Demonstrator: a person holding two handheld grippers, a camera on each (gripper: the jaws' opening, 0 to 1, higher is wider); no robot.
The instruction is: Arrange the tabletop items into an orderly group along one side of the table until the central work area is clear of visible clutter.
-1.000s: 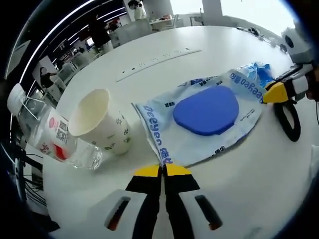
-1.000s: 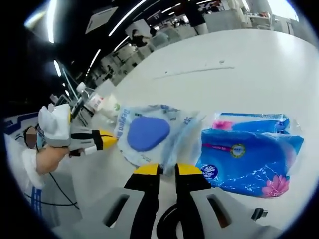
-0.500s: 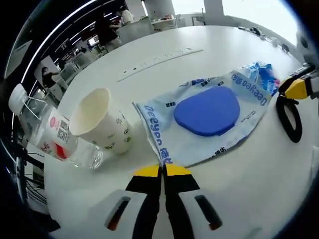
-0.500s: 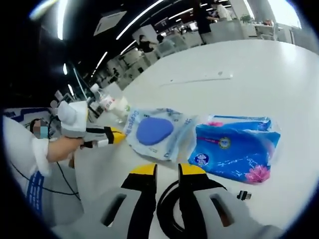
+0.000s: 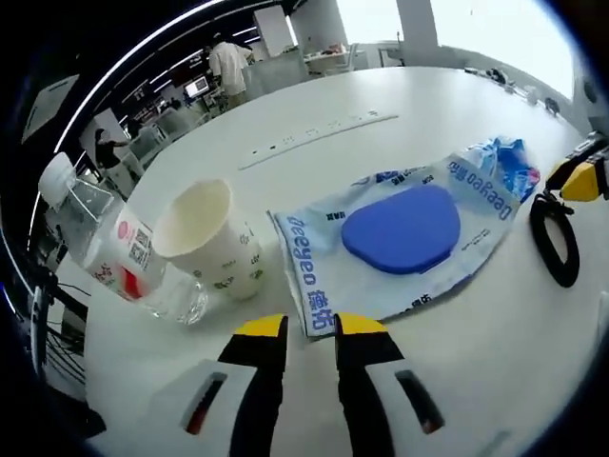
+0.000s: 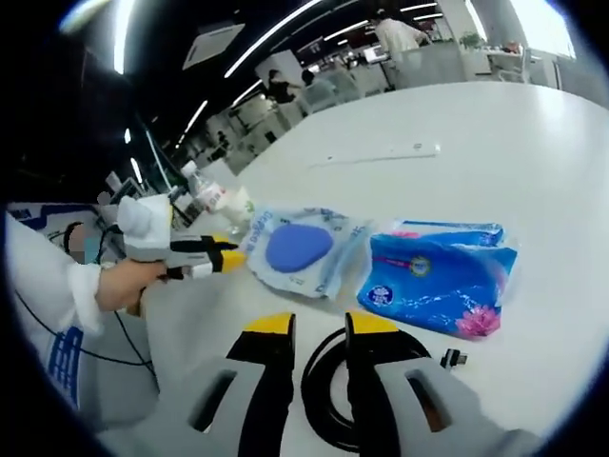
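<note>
A white-and-blue wipes pack [image 5: 400,233] with a blue lid lies flat in front of my left gripper [image 5: 311,328]. That gripper is open, and the pack's near edge lies just between its yellow tips. To the left of the pack stand a paper cup [image 5: 209,238] and a clear bottle [image 5: 114,257] lying on its side. My right gripper [image 6: 321,326] is open above a black cable loop [image 6: 328,381]. A blue tissue pack [image 6: 438,281] lies to the right of the wipes pack [image 6: 300,249]. A hand holds the left gripper [image 6: 224,257] at the wipes pack's left edge.
The white table [image 5: 457,362] runs far back, with a long white strip [image 5: 319,129] lying on it. The black cable [image 5: 555,238] shows at the right, by the right gripper's yellow tip [image 5: 580,179]. A small plug [image 6: 450,359] ends the cable. People and desks stand in the background.
My left gripper's jaws, shut at the wipes pack's edge before, have opened. The right gripper has drawn back, and its jaws stand slightly wider over the cable.
</note>
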